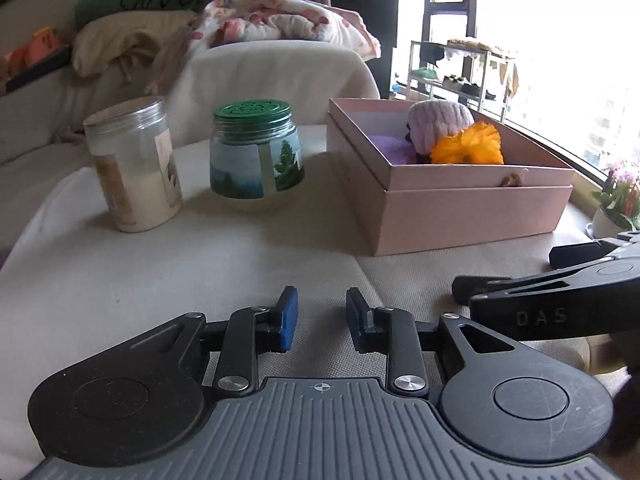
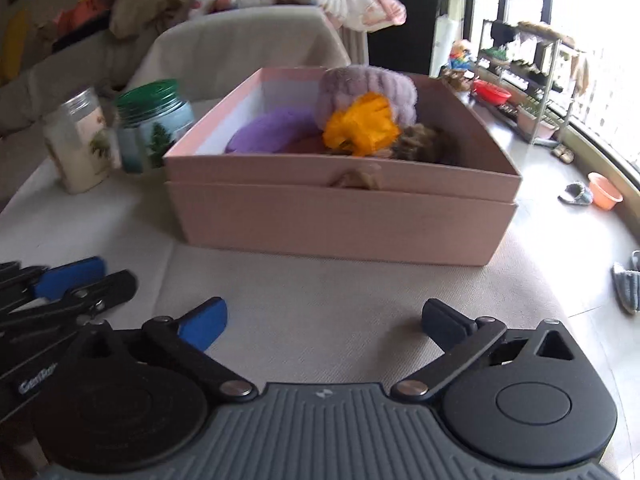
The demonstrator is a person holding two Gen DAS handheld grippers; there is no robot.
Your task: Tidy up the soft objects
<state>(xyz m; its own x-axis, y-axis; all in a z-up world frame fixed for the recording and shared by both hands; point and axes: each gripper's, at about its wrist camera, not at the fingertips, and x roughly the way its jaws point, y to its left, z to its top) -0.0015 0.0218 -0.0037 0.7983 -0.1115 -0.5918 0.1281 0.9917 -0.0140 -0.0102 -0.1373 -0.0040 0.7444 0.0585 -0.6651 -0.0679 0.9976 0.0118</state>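
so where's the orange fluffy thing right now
The orange fluffy thing lies inside the pink box, in both wrist views, against the lilac ribbed plush, with the purple cushion to its left in the right wrist view.

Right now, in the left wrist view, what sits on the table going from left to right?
Clear jar → green-lidded jar → pink box holding the soft toys → right gripper entering at the right edge.
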